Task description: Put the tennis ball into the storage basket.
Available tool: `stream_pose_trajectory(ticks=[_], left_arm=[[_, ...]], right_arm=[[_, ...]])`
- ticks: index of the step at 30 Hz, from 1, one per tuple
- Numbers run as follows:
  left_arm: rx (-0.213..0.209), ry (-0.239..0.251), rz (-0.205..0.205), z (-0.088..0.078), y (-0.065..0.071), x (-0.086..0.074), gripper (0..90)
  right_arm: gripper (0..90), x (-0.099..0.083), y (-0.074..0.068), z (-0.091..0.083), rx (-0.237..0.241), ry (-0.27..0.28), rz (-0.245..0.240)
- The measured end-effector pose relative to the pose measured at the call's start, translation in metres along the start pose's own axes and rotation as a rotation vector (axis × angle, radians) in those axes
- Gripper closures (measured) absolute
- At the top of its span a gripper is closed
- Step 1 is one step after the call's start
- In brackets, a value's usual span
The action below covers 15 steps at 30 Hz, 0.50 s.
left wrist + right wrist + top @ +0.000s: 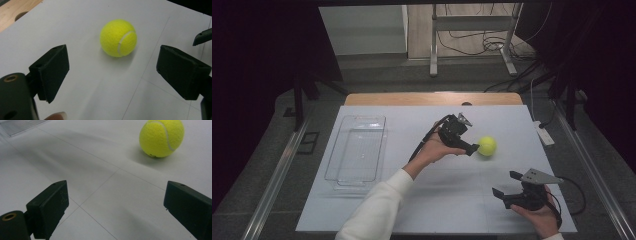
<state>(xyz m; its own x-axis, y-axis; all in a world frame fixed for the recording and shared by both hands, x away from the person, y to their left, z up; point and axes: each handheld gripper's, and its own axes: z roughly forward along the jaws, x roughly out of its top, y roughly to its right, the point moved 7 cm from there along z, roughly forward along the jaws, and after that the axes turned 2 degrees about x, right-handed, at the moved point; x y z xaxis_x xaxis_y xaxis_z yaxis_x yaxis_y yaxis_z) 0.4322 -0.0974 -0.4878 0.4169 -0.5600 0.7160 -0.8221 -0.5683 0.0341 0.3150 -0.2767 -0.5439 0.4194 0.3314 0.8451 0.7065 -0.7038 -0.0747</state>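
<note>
**Two grippers, one ball, white table sheet**

High view: a fuzzy yellow-green tennis ball lies on the white paper-covered table, right of centre. The left gripper, black and hand-held, points at it from the left, jaw tips just beside the ball. The right gripper rests near the table's near right edge, jaws spread wide, well apart from the ball. A clear rectangular plastic tray sits at the left.

Left gripper view: jaws wide apart, holding nothing; the ball lies ahead between them, untouched.

Right gripper view: jaws wide apart, holding nothing; the ball lies far right; the tray's corner shows far left.
</note>
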Motion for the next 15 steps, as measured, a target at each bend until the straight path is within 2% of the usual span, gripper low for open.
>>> stream_pose_trajectory(ticks=[9, 15], left_arm=[[-0.005, -0.006, -0.008, 0.008, 0.000, 0.003, 12.4], [0.006, -0.012, -0.018, 0.011, -0.003, 0.005, 11.9]], right_arm=[[6.2, -0.001, 0.000, 0.000, 0.002, 0.000, 0.000], [6.2, -0.001, 0.000, 0.000, 0.003, -0.001, 0.002]])
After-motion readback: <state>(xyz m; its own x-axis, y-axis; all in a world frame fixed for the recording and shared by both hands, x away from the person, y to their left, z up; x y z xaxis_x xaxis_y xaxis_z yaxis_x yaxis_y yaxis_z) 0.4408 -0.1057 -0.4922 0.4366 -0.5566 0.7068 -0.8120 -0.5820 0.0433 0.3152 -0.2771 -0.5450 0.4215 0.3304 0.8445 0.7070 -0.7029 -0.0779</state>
